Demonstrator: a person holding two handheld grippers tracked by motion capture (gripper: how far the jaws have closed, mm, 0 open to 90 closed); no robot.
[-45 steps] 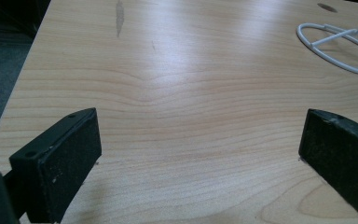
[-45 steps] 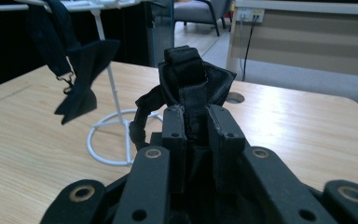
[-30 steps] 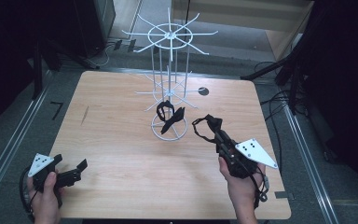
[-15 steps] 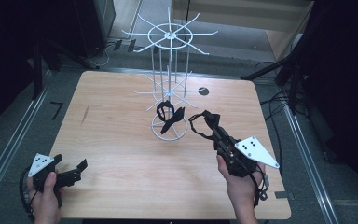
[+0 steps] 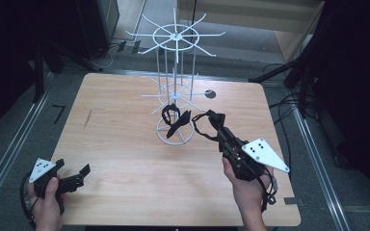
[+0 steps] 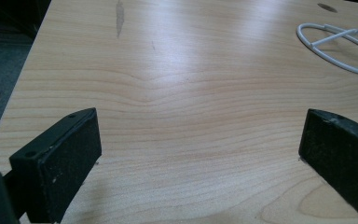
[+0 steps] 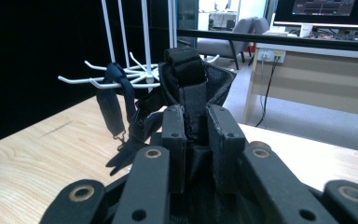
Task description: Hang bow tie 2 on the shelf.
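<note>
Little has moved since the earlier frame: right gripper [image 5: 211, 119] crept slightly left toward the white rack [image 5: 174, 86], jaws clenched on a black strap piece [image 7: 189, 88]. Rack's lower hooks sit just upper left of the claw, another black strap [image 5: 173, 118] already hanging there. Left gripper [image 5: 75, 175] rests lower left, jaws released, well apart.

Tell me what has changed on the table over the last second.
Little. The right gripper, shut on a black strap item, has edged slightly left toward the white wire rack. The other black strap item still hangs on the rack's lower arms. The left gripper stays open, low over the table near its front left corner.
</note>
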